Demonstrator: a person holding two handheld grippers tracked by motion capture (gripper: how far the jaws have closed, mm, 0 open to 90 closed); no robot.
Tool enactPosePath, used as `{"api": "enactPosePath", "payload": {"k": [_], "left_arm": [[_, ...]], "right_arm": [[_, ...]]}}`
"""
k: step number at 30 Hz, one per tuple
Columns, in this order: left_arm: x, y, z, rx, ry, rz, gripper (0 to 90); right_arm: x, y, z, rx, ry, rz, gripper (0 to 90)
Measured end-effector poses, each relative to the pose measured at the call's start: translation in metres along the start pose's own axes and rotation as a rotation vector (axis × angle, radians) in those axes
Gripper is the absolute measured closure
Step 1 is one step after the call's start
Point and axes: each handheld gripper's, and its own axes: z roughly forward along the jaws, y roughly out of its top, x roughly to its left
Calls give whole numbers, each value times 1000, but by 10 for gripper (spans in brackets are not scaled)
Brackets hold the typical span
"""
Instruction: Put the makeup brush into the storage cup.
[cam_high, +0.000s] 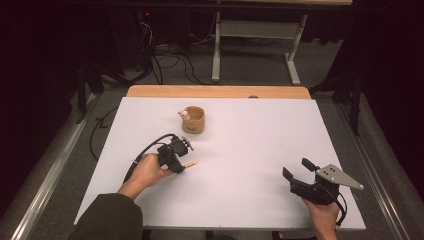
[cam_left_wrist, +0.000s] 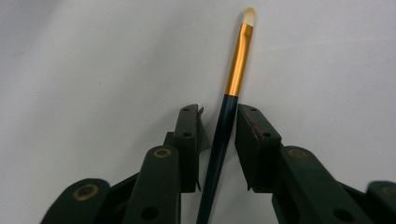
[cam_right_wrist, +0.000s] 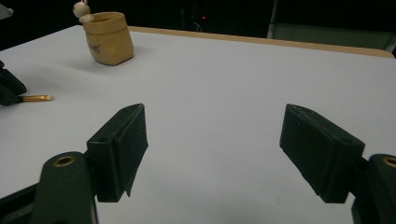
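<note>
A thin brush with a dark handle, gold ferrule (cam_left_wrist: 238, 60) and pale tip lies on the white table (cam_high: 250, 140). My left gripper (cam_high: 181, 167) is lowered over its handle. In the left gripper view the handle runs between the two pads of the left gripper (cam_left_wrist: 218, 116), with a narrow strip of table still showing on the left side, so the jaws stand open around it. The brush's gold end (cam_high: 190, 164) pokes out to the right of the gripper. My right gripper (cam_high: 297, 168) rests near the front right of the table, wide open with nothing between its jaws (cam_right_wrist: 212, 140).
A tan cup (cam_high: 194, 120) with a small pale figure (cam_high: 184, 114) on its rim stands at the back centre of the table; the right gripper view has the cup (cam_right_wrist: 108, 39) at upper left and the brush tip (cam_right_wrist: 36, 98) at far left. Cables and a desk frame lie beyond the table.
</note>
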Motion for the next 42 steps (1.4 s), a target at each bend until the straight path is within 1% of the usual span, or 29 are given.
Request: {"api": "enactPosePath", "payload": {"k": [7,22,38,39,42], "left_arm": [[-1,0,0,3,-12,5,757],[0,0,1,3,-36,8,821],[2,0,1,-2,-47,0,825],[2,0,1,-2,-47,0,825],[2,0,1,-4,-50,-1,826]], "right_arm": [[0,0,1,3,-1,2,252],[0,0,1,2,5,2,252],[2,0,0,2,3,1,252],[1,0,0,-1,4,-6,253],[0,0,0,0,5,-7,253]]}}
